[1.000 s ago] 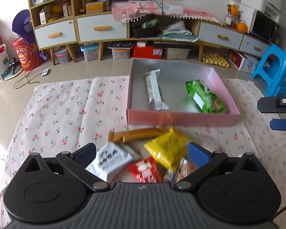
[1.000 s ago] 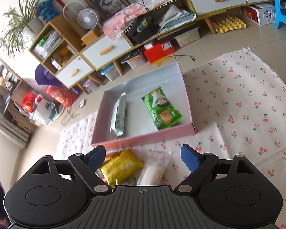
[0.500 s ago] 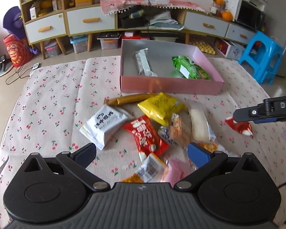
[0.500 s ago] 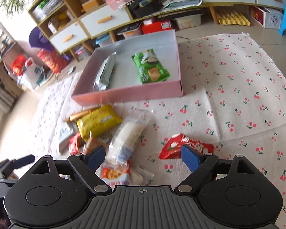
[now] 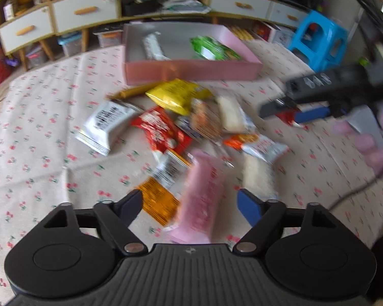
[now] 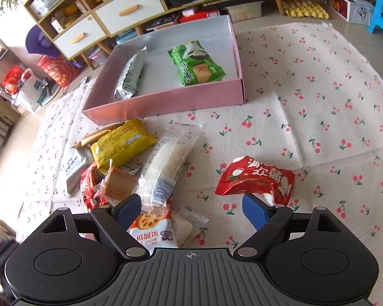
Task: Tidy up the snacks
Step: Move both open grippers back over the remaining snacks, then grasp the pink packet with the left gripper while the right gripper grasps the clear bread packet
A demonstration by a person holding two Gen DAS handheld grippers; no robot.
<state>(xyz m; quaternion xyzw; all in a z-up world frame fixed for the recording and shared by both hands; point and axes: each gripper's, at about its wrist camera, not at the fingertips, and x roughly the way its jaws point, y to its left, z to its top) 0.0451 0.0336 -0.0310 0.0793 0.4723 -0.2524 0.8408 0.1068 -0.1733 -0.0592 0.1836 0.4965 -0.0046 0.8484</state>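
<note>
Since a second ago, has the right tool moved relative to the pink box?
Yes. The right tool has pulled back from the pink box, toward the loose snacks.

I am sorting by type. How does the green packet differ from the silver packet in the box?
The green packet is wide and shows a biscuit picture; the silver packet is narrow and plain metallic. The green one lies toward the right of the pink box, the silver toward the left. Both lie flat inside, apart.

Bkgd: wood shelf unit (image 6: 71, 7) w/ white drawers (image 6: 126, 12) along far wall, stuff stored beneath. Beige tile floor (image 6: 265, 23). Blue plastic stool (image 5: 319, 40) at right. Cherry-print cloth (image 6: 319, 97) on floor. Daylight, bright.
</note>
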